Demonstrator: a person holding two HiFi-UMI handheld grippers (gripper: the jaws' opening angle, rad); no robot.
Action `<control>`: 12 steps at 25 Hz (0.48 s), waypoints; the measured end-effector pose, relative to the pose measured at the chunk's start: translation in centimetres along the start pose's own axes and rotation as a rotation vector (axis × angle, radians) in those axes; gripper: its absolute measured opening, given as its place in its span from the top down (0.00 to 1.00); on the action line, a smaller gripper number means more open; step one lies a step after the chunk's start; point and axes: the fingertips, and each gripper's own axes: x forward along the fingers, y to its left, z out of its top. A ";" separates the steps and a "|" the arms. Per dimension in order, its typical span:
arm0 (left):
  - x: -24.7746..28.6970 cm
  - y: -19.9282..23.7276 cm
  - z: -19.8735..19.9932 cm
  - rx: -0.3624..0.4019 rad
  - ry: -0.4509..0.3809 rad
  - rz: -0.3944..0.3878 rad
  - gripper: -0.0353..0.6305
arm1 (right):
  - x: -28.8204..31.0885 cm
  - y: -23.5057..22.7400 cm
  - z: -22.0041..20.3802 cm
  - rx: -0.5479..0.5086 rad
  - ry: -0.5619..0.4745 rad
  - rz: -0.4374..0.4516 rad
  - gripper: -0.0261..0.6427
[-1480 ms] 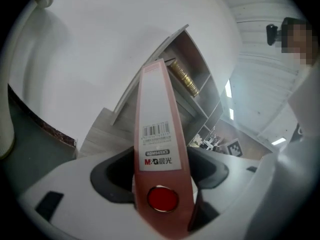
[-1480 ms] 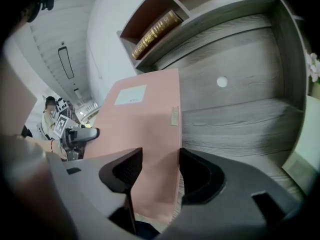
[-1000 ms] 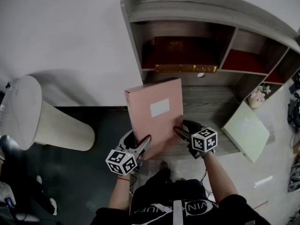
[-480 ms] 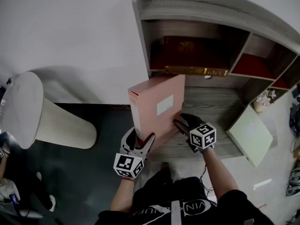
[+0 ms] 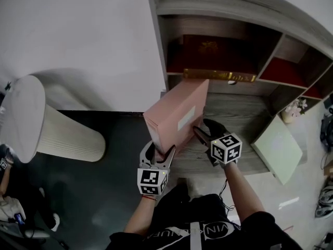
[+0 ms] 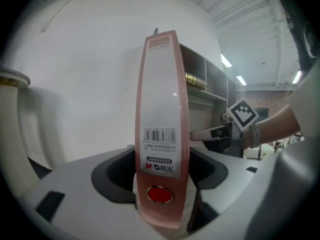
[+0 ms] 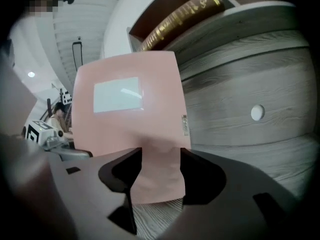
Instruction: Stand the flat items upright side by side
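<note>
Pink file box [image 5: 177, 116] held up over the front left of the wooden desk [image 5: 242, 113], just below the shelf [image 5: 218, 7]. Gripped from both sides: left gripper [image 5: 158, 154] with fingers spread wide and pressing on the thick spine, right gripper [image 5: 203, 132] with fingers closer together, pinching the thin bottom edge of the cover. Rolled since a second ago: wide face with the white label [image 5: 186, 117] no longer flat toward the head, now leaning over to the right, thin side showing more. Carried nearer the shelf too. Good news for the job: almost up on its edge. Not standing yet. Green folder [image 5: 277, 147] lying flat, well apart on the right, likely next.
</note>
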 end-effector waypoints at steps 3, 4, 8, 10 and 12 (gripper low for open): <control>0.8 -0.2 -0.4 -0.028 0.016 0.004 0.50 | -1.5 3.2 3.2 0.024 -0.109 0.079 0.48; 1.0 -0.3 -0.4 -0.034 0.018 0.006 0.50 | -1.8 4.6 4.2 0.028 -0.139 0.111 0.43; 2.2 -1.0 -0.4 -0.037 0.031 0.008 0.50 | -2.1 9.3 7.0 0.028 -0.210 0.187 0.28; 2.7 -1.4 -0.6 -0.031 0.039 0.009 0.50 | -1.7 10.6 7.3 0.018 -0.206 0.186 0.23; 3.2 -1.8 -0.8 -0.018 0.050 0.009 0.50 | -1.3 11.1 7.0 0.016 -0.182 0.168 0.19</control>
